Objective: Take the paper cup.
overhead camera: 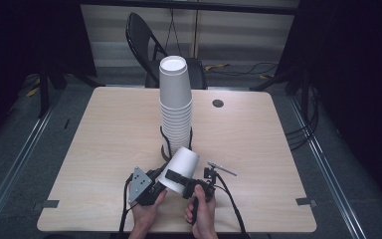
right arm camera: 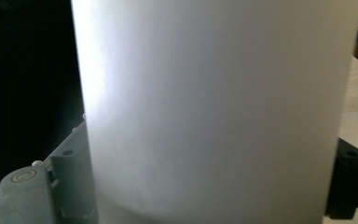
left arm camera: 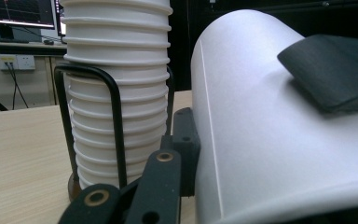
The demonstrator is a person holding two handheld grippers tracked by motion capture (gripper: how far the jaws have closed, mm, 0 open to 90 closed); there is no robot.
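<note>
A single white paper cup point(overhead camera: 181, 169) lies tilted above the table's front middle, its wide rim toward me. My left gripper point(overhead camera: 165, 175) is shut on it from the left; one of its fingers point(left arm camera: 186, 149) presses against the cup's wall point(left arm camera: 270, 140). My right gripper point(overhead camera: 179, 180) is shut on the same cup from the right, and the cup point(right arm camera: 214, 112) spans the gap between its jaws. One black pad point(left arm camera: 326, 70) of that gripper rests on the cup's upper side. Just behind stands a tall stack of white cups point(overhead camera: 175, 104) in a black wire holder point(left arm camera: 116, 121).
The wooden table point(overhead camera: 104, 149) has a round cable hole point(overhead camera: 218, 103) at the back right and tape marks point(overhead camera: 49, 204) near its front corners. A black folding chair point(overhead camera: 144, 40) stands beyond the far edge. A monitor point(left arm camera: 14, 14) sits far off.
</note>
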